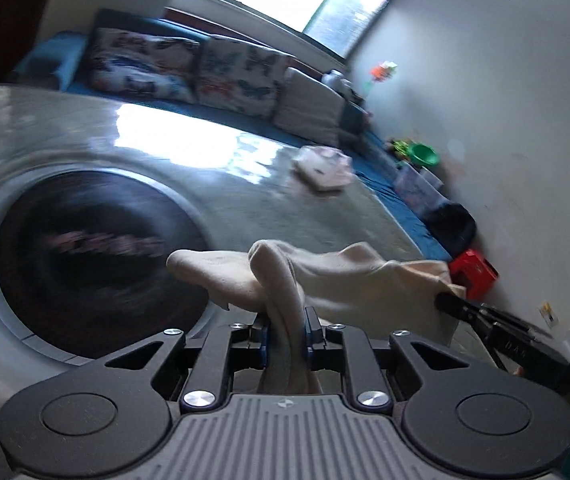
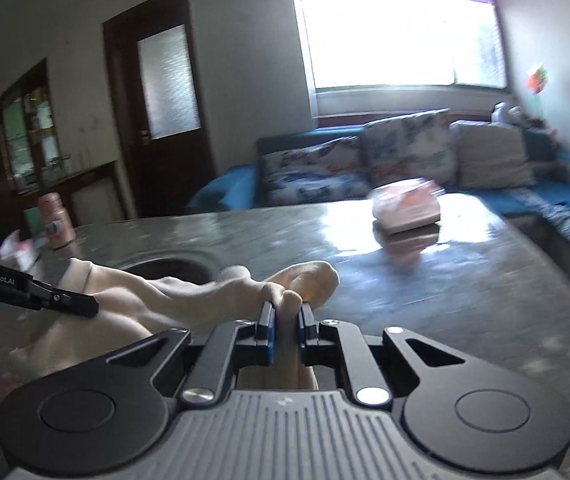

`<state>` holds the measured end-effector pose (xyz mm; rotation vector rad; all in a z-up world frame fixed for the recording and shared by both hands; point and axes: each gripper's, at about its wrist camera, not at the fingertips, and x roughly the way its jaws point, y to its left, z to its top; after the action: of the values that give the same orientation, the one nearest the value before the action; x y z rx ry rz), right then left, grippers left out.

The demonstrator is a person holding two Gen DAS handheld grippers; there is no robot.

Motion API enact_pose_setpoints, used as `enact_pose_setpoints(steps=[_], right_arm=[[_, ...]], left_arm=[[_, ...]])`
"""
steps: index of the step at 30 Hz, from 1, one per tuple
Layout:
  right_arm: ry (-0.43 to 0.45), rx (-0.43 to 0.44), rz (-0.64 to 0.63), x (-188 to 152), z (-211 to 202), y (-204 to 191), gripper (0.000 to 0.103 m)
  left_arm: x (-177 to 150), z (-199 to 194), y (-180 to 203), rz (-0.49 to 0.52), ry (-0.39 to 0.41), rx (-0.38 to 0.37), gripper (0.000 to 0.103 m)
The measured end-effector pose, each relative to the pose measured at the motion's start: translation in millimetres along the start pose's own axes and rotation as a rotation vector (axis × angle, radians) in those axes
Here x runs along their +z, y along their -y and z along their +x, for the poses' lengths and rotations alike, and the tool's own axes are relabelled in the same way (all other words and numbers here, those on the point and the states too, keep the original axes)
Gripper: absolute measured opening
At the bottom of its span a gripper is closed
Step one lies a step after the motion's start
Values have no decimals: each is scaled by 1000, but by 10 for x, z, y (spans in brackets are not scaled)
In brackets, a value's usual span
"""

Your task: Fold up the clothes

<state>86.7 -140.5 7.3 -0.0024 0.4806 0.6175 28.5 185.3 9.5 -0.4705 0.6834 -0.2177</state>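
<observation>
1. A cream-coloured soft knitted garment (image 1: 325, 276) is gripped by the left gripper (image 1: 287, 334), whose blue-padded fingers (image 1: 263, 334) are clenched on a bunched fold of it.
2. In the left wrist view, the right gripper (image 1: 451, 304) is seen at 3 o'clock, its black tips buried in the far edge of the cloth; whether they are closed cannot be told from there.
3. In the right wrist view, the right gripper (image 2: 285, 326) is shown clamped on a fold of the same garment (image 2: 189, 292), and the left gripper (image 2: 85, 304) is seen entering at 9 o'clock.
4. The garment is held up between both grippers, over a glossy grey stone-patterned table (image 1: 245, 184).
5. A large dark round inset (image 1: 97, 264) in the tabletop is shown fully only by the left view, at 9 o'clock.
6. A pale pink folded stack (image 2: 405, 208) is seen lying on the table at 1 o'clock.
7. A dark wooden door with a frosted pane (image 2: 165, 92) and a pink bottle (image 2: 55, 220) are shown by the right view alone.
</observation>
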Motion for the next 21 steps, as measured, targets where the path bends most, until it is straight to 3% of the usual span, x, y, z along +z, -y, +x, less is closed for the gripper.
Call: enact_pose_setpoints(steps=[13,21], right_arm=[[10,-292,18,113,-438,1080,9],[-70,-393,89,-118,-238,1532,10]], left_arm=[[77,1161,978,103,-128,-142,17],[-54,1627,1225,160,-197,-113,20]])
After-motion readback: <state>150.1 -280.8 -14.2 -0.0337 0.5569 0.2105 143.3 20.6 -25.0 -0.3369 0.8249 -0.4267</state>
